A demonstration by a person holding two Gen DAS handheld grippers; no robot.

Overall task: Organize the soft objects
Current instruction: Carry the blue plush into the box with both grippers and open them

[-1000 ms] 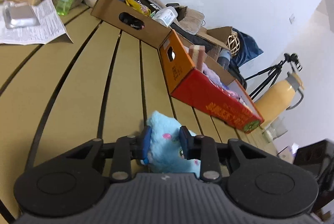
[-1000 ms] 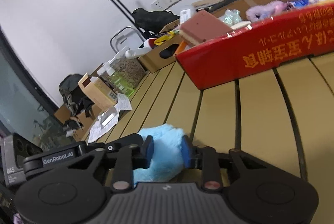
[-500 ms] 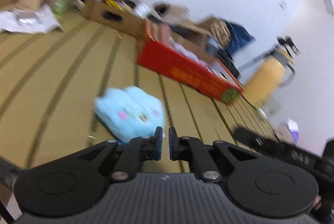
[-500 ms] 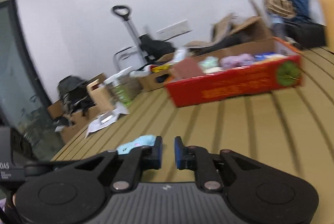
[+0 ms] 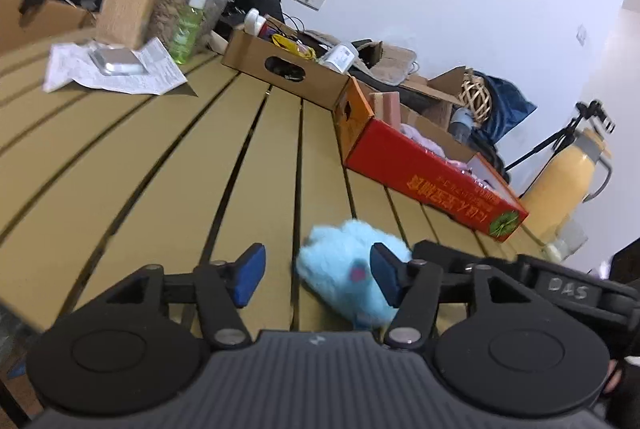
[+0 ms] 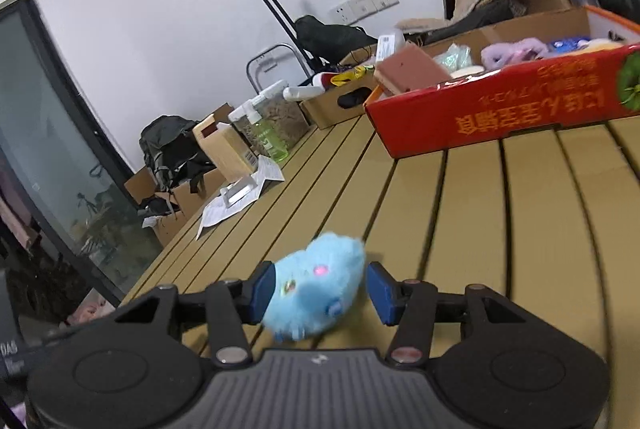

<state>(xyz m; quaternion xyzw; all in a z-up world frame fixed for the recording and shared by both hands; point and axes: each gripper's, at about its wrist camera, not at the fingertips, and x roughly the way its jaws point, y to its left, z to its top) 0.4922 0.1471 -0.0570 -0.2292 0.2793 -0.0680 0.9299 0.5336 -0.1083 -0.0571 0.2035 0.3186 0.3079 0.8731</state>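
A: Where's the blue plush toy (image 5: 348, 273)?

B: On the slatted table (image 5: 160, 165), at about five o'clock in the left view, against the inner face of the left gripper's (image 5: 318, 275) right pad.

A: Gripped?

B: No. Those jaws have just been opening; the left pad stands clear.

A: And the right gripper (image 6: 320, 291)?

B: Also just been opening, toy (image 6: 316, 285) between its pads, unpressed as far as I can tell.

A: Any writing?

B: "DAS" on the gripper body; upside-down characters on the red box (image 5: 436, 185), two o'clock.
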